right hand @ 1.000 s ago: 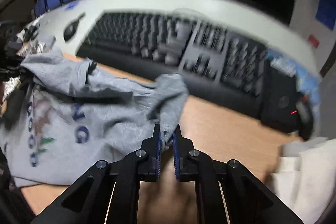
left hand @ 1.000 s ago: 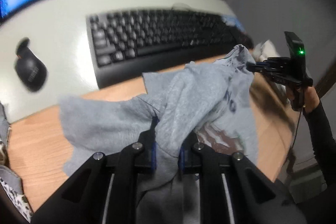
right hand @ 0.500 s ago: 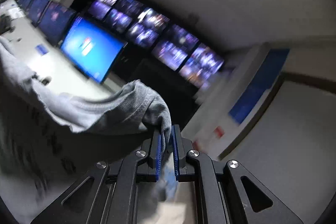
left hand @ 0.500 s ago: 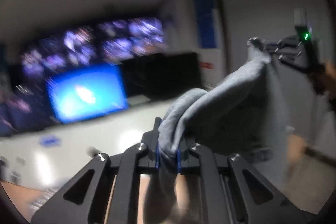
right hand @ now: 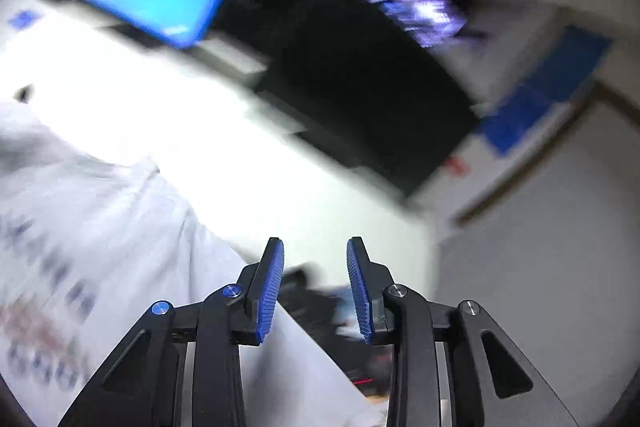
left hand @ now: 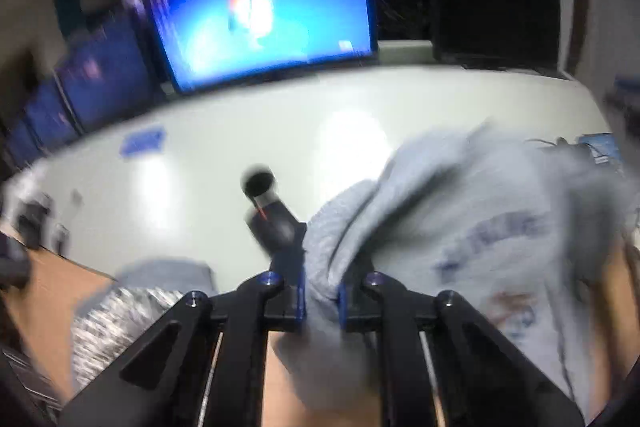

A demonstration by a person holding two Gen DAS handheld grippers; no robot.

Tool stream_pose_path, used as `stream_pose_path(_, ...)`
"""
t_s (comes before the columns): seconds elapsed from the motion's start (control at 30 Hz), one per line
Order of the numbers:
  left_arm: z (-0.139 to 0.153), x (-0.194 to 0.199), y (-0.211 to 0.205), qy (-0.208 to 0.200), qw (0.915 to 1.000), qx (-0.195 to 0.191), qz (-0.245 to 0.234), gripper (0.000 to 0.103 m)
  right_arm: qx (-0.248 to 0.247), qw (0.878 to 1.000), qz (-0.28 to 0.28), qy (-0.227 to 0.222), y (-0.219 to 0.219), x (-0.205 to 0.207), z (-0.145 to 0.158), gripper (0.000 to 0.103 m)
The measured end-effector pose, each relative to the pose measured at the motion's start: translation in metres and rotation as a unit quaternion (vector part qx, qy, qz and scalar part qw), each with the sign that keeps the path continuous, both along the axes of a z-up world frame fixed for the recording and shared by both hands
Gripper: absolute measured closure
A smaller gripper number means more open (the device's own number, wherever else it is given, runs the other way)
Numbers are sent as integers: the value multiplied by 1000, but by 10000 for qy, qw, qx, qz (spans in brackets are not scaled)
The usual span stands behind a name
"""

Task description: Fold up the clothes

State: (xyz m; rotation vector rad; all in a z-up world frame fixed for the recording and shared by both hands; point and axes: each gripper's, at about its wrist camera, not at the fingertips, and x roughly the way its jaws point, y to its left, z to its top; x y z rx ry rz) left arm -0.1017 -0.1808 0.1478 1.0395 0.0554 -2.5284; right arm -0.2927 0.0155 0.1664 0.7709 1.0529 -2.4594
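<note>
Grey shirt point(left hand: 460, 227) fabric is pinched between the closed left tongs point(left hand: 322, 291) at lower centre; the right tongs point(right hand: 315, 287) are spread apart, nothing held, shirt at lower left.

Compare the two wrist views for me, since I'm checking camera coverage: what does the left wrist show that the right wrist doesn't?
Only the left wrist view shows the left tool shut on a bunch of the grey T-shirt, a black mouse and the wooden desk edge. Only the right wrist view shows the right tool, open and holding nothing, and a blue wall panel. Both show the T-shirt's print, the lit blue monitor and the pale desktop.
</note>
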Motion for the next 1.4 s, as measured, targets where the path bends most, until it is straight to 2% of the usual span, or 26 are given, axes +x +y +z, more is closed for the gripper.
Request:
stream_pose_path(0.03, -7, 6, 0, -31, 9999, 26, -105, 87, -70, 9990, 343, -269, 3, 15, -13, 67)
stream_pose_path(0.1, -21, 27, 8, -67, 9992, 85, -391, 87, -203, 9903, 1071, -858, 18, 60, -39, 57)
stream_pose_path(0.17, -32, 53, 27, -65, 9971, 26, -761, 79, -307, 9723, 1804, -1453, 40, 114, -66, 56)
stream_pose_path(0.2, -41, 70, 38, -106, 9955, 13, -938, 70, -286, 9619, 2128, -1692, 55, 141, -84, 56)
stream_pose_path(0.23, -48, 82, 46, -213, 9944, -119, -1028, 66, -265, 9521, 2386, -1895, 69, 166, -102, 56)
stream_pose_path(0.3, -70, 101, 67, -447, 9905, -474, -1211, 61, -319, 9393, 2477, -2355, 88, 198, -133, 56)
stream_pose_path(0.37, -87, 115, 71, -579, 9912, -423, -1111, 60, -446, 9226, 2494, -2910, 106, 221, -157, 56)
stream_pose_path(0.47, -97, 135, 65, -559, 9923, -869, -682, 41, -537, 9167, 2164, -3315, 134, 227, -184, 56)
stream_pose_path(0.5, -98, 139, 56, -553, 9931, -921, -464, 29, -590, 9166, 2110, -3345, 140, 221, -188, 56)
stream_pose_path(0.53, -97, 141, 47, -569, 9941, -852, -367, 28, -750, 9152, 2083, -3366, 149, 214, -191, 56)
stream_pose_path(0.57, -97, 141, 32, -586, 9948, -824, -74, 28, -885, 9147, 2019, -3386, 157, 206, -194, 56)
stream_pose_path(0.6, -98, 139, 11, -605, 9942, -828, 321, 30, -930, 9190, 1818, -3373, 165, 198, -193, 56)
stream_pose_path(0.67, -98, 131, -22, -646, 9922, -786, 717, 33, -892, 9367, 1272, -3138, 180, 183, -190, 56)
stream_pose_path(0.7, -98, 128, -32, -613, 9934, -606, 754, 37, -790, 9449, 1147, -2964, 185, 179, -191, 56)
stream_pose_path(0.73, -97, 127, -37, -512, 9968, -222, 581, 38, -734, 9510, 1029, -2823, 189, 177, -192, 56)
stream_pose_path(0.8, -95, 125, -45, -307, 9978, 547, 232, 36, -854, 9534, 798, -2783, 195, 172, -188, 56)
stream_pose_path(0.83, -95, 123, -41, -250, 9966, 786, -28, 33, -977, 9526, 720, -2789, 198, 170, -185, 56)
stream_pose_path(0.87, -96, 118, -25, -253, 9954, 837, -398, 30, -1308, 9455, 774, -2880, 200, 171, -179, 56)
stream_pose_path(0.9, -99, 115, -10, -278, 9944, 773, -672, 21, -1646, 9367, 887, -2962, 200, 173, -174, 55)
stream_pose_path(0.93, -103, 110, 4, -333, 9944, 574, -827, 13, -1815, 9327, 1001, -2950, 198, 176, -170, 54)
stream_pose_path(0.97, -108, 101, 17, -388, 9936, 395, -985, 10, -1984, 9284, 1115, -2936, 195, 179, -167, 47)
stream_pose_path(1.0, -113, 92, 29, -443, 9922, 215, -1142, 10, -2109, 9250, 1196, -2925, 193, 180, -165, 39)
stream_pose_path(1.1, -125, 68, 51, -535, 9879, -17, -1455, 10, -2107, 9259, 1147, -2919, 182, 178, -180, 37)
stream_pose_path(1.2, -136, 56, 62, -732, 9759, 240, -2041, 10, -2177, 9250, 1173, -2885, 176, 177, -191, 35)
stream_pose_path(1.33, -141, 56, 79, -780, 9648, 61, -2511, 10, -2360, 9210, 1360, -2784, 176, 179, -198, 20)
stream_pose_path(1.4, -142, 62, 88, -775, 9543, 118, -2883, 10, -2291, 9245, 1451, -2677, 173, 183, -201, 14)
